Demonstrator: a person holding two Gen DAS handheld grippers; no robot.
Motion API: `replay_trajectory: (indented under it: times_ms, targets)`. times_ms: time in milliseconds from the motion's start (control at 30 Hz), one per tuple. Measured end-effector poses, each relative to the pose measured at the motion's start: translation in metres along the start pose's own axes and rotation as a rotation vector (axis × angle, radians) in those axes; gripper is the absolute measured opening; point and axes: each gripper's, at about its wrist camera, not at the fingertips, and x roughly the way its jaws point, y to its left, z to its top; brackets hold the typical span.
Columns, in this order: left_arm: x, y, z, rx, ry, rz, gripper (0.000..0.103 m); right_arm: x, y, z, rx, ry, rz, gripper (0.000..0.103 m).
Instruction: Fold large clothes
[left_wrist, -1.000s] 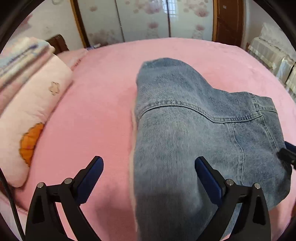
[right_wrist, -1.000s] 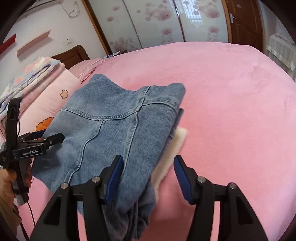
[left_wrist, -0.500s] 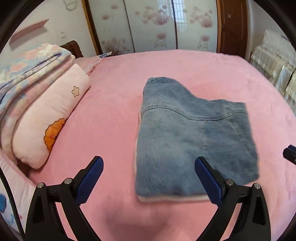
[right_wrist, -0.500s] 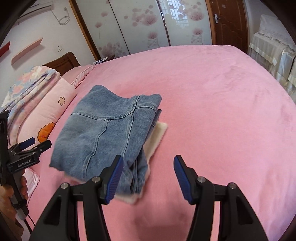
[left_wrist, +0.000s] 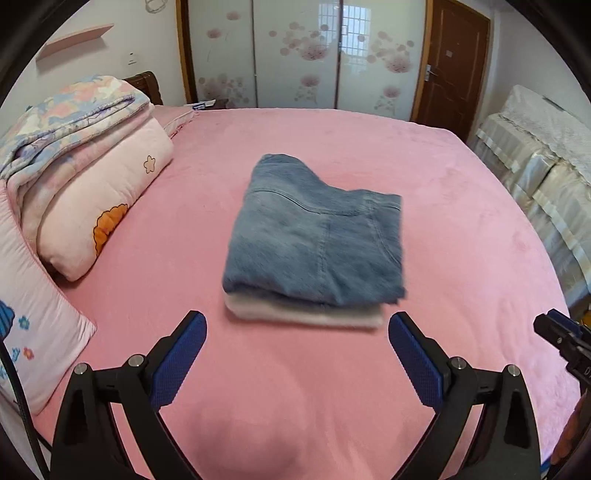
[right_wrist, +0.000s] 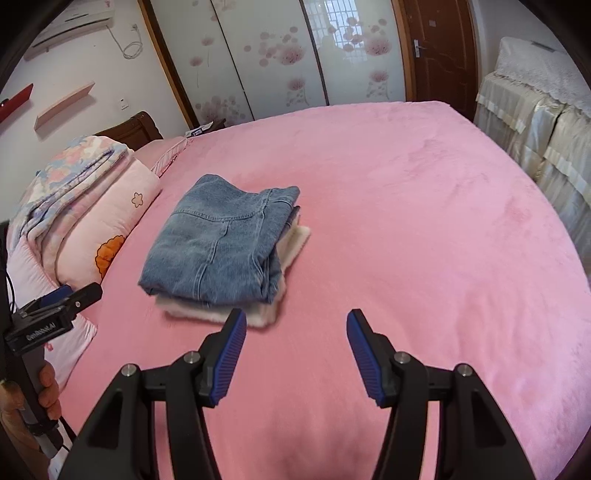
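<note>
Denim jeans (left_wrist: 314, 240) are seen folded mid-bed (left_wrist: 461, 221), stacked on a cream layer. Both the left claw (left_wrist: 297, 349) and right claw (right_wrist: 293, 343) are held spread, empty, short of the stack. Any last tidying is best done by squaring the cream edge under the denim.

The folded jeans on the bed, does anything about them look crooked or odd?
Slightly. The jeans sit skewed on a cream layer that pokes out along the near and right edges, so the stack isn't flush.

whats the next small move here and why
Probably nudge the jeans square over the white layer peeking out underneath. Both the left gripper and right gripper are open, clear of the folded stack, holding nothing.
</note>
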Motion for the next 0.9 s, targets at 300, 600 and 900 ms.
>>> replay_trajectory:
  times_ms: [300, 600, 900]
  targets:
    - [-0.083, -0.049, -0.076, 0.041, -0.073, -0.066, 0.099, -0.074, -0.017, -0.063, 0.02, -0.048, 0.026, 0.057]
    - [-0.142, -0.094, -0.174, 0.028, -0.08, -0.086, 0.099, -0.139, -0.03, -0.148, 0.043, -0.114, 0.008, 0.073]
    - [-0.178, -0.115, -0.234, 0.015, -0.086, -0.076, 0.099, -0.163, -0.049, -0.206, 0.11, -0.098, -0.025, 0.076]
